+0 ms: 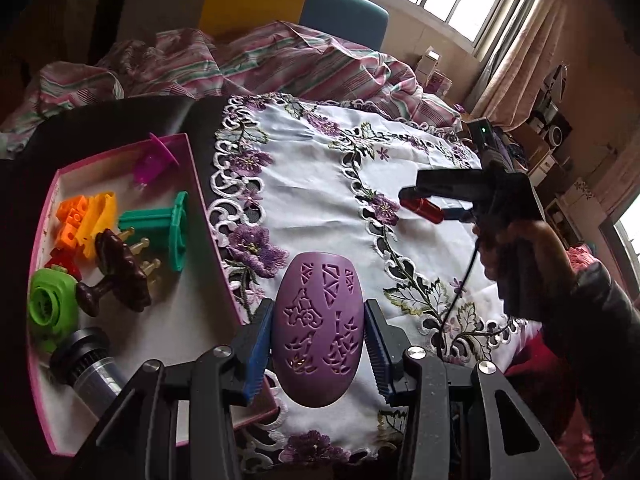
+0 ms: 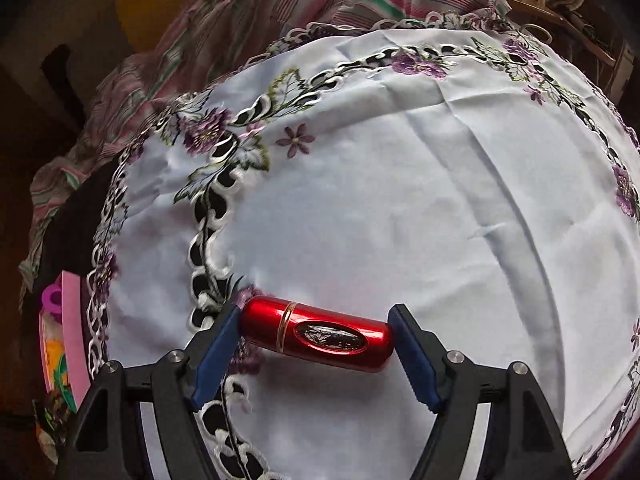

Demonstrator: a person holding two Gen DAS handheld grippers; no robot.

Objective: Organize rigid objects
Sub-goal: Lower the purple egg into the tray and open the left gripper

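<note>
Purple egg-shaped shell (image 1: 318, 330), pierced with cut-out triangles and leaf shapes, sits clamped between the blue pads of the left gripper (image 1: 318, 344), both pads touching its sides, just beside the pink tray (image 1: 208, 216) edge. Red metallic capsule (image 2: 316, 338) with a gold band and an oval engraved inset is held endwise by the right gripper (image 2: 314, 346); jaws fairly wide, one pad on each end. It is above the embroidered white cloth (image 2: 400, 200). No legible writing on either item.

Tray contents: orange blocks (image 1: 74, 220), teal spool (image 1: 168, 230), brown pronged piece (image 1: 120, 272), green ring (image 1: 50, 302), silver cylinder (image 1: 88, 364), magenta piece (image 1: 154, 160). Striped bedding (image 1: 260, 60) lies behind.
</note>
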